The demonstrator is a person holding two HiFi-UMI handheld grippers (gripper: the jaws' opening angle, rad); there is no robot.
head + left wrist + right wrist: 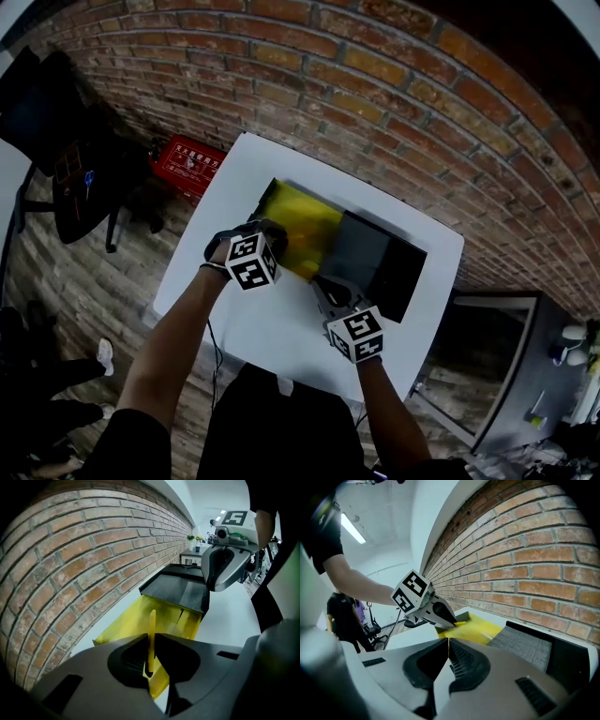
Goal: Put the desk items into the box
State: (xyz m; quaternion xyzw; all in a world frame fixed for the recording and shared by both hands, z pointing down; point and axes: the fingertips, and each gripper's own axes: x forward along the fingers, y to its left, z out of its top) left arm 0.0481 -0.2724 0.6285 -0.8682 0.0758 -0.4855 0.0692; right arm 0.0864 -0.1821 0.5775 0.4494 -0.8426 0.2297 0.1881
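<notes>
Grey moulded plastic with ribbed dark pads forms both tools, and each carries a white cube printed with black square markers. The left gripper (149,665) has its jaws pinched on the near edge of the yellow cardboard panel (136,620); in the left gripper view that edge stands upright as a thin strip between the pads. The right gripper (446,644) has its jaws pressed together with nothing between them. In the head view it sits just beside the near edge of the box, close to where yellow meets black; contact with the box cannot be confirmed.

The yellow panel is smooth and glossy, with straight fold lines and a raised rim. It adjoins the left end of the shallow rectangular black box (380,262), which shows a flat, matt grey, finely textured surface inside a black rim. Panel and box together form one long rectangle. Its long axis runs across the square white tabletop (272,328) from the person's left to right, parallel to the red-brown brick wall (375,103) beyond.

Farther left, a flat red case (190,164) with white print lies on the wood-plank floor.
</notes>
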